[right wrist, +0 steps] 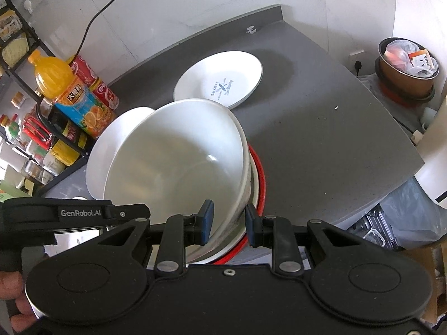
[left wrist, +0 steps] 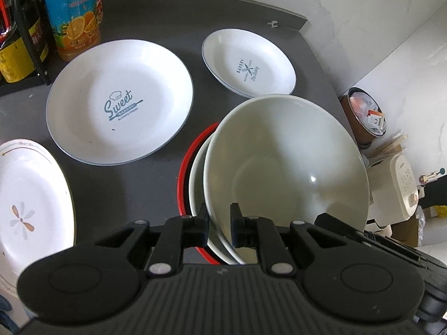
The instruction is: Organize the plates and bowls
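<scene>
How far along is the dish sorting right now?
Done: a white bowl already sits in the red-rimmed bowl. In hand: both grippers, left gripper and right gripper, pinch the top white bowl's rim, tilted over that stack. Left: three plates, Sweet plate, Bakery plate, flower plate, lie unstacked.

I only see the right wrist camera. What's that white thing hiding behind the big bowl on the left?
Observer: A large plate printed "Sweet Bakery", flat on the counter.
Operator: Any more plates I'm missing?
Observer: Yes, a flower-patterned plate lies further left, nearer the camera.
Operator: Where are the left fingers?
Observer: The left fingers sit either side of the top bowl at its near rim.
</scene>
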